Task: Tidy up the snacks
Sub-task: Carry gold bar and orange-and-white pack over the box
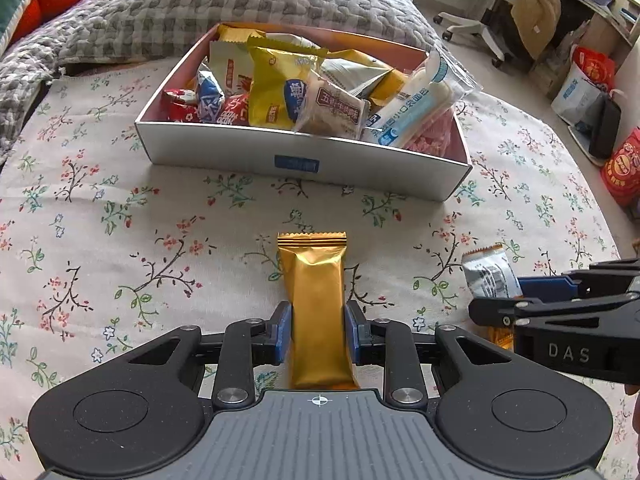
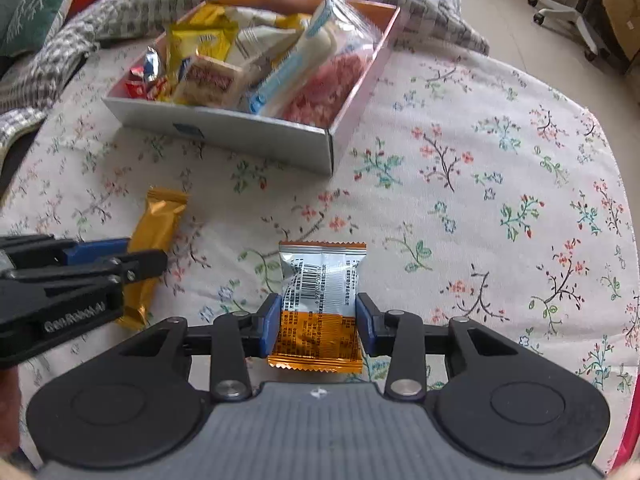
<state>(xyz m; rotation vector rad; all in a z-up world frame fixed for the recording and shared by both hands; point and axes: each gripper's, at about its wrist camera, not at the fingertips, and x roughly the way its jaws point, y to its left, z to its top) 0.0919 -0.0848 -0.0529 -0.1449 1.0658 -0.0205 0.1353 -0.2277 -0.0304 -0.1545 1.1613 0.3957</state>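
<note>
A: Left wrist view first. Left gripper (image 1: 318,330) closed on the gold foil snack bar (image 1: 316,312), blue pads flat against both long edges, low centre of frame. Bar lying lengthwise on the floral bedsheet (image 1: 120,208), crimped end pointing up-frame at the white snack box (image 1: 304,160).

B: Handling?

A: Probably light, slick foil, soft filling. Squeezing mid-body across the narrow width looks right; too hard a squeeze likely to crush. Box already heaped with packets, upper centre. Right gripper (image 1: 496,300) at the right edge, around an orange-and-silver snack packet (image 1: 490,272).

B: Right wrist view?

A: Right gripper (image 2: 316,324) pinching the orange-and-silver snack packet (image 2: 320,304) by its side edges, lower centre, barcode side up. Puffy pillow pack, seemingly air-filled and light; sides may buckle, so a gentle hold. Left gripper (image 2: 120,258) at left edge over the gold foil snack bar (image 2: 154,240). White snack box (image 2: 240,132) upper left, tilted in frame.
</note>
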